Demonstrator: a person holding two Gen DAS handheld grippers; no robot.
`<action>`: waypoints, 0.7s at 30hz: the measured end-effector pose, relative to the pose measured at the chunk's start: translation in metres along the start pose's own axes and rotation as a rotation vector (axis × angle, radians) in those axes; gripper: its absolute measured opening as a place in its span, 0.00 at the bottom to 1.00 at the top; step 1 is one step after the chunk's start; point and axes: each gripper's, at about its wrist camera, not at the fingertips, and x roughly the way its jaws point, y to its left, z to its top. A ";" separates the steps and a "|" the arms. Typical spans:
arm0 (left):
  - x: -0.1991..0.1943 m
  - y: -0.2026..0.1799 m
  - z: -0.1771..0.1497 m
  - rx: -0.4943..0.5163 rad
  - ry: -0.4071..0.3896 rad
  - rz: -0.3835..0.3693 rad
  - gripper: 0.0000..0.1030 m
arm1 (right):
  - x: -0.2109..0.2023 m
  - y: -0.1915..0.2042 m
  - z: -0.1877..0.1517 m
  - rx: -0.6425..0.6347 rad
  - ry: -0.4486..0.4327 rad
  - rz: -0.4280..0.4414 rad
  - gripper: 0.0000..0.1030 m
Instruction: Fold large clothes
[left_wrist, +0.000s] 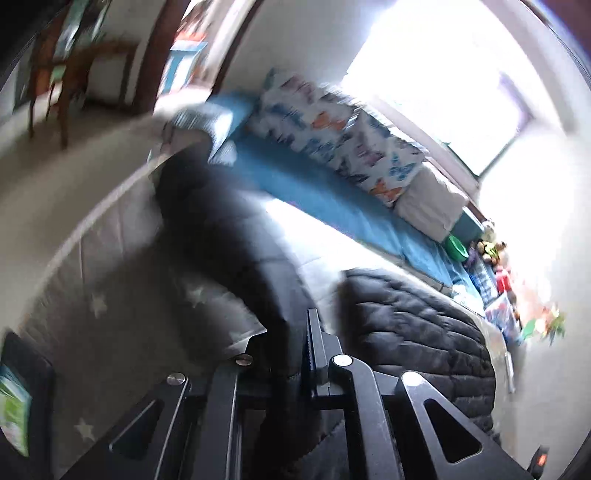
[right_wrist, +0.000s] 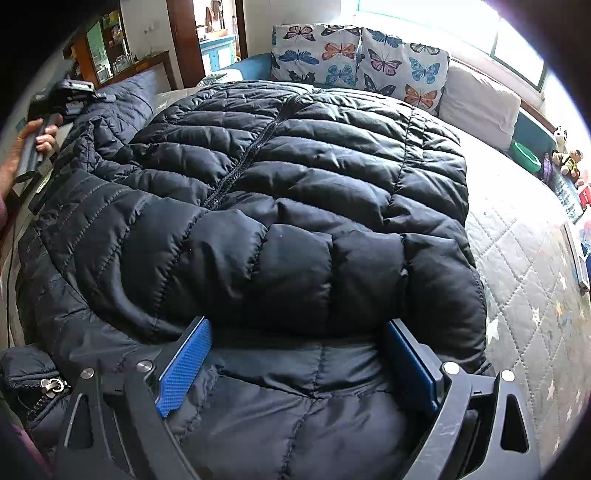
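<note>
A black quilted puffer jacket (right_wrist: 280, 192) lies spread on the bed, zipper up. My right gripper (right_wrist: 295, 354) is open over its near edge, blue pads (right_wrist: 186, 365) on either side of a bulge of fabric. My left gripper (left_wrist: 284, 347) is shut on a black sleeve (left_wrist: 236, 236) of the jacket, which stretches away from it; this view is blurred. The rest of the jacket (left_wrist: 413, 332) lies to its right. The left gripper also shows at the far left in the right wrist view (right_wrist: 70, 96), held by a hand.
The bed has a grey quilted cover with stars (right_wrist: 524, 258). Butterfly cushions (right_wrist: 358, 59) and a white pillow (right_wrist: 480, 99) line the back. Toys and a green bowl (right_wrist: 524, 157) sit at the right. A wooden cabinet (right_wrist: 110, 51) stands at back left.
</note>
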 end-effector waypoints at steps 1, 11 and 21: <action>-0.014 -0.017 -0.001 0.040 -0.021 0.003 0.11 | -0.004 0.000 0.000 0.005 -0.019 -0.001 0.99; -0.130 -0.220 -0.107 0.568 -0.172 -0.070 0.11 | -0.077 -0.009 -0.012 0.028 -0.251 -0.035 0.99; -0.078 -0.322 -0.330 1.028 0.089 -0.088 0.38 | -0.104 -0.050 -0.046 0.149 -0.278 -0.062 0.99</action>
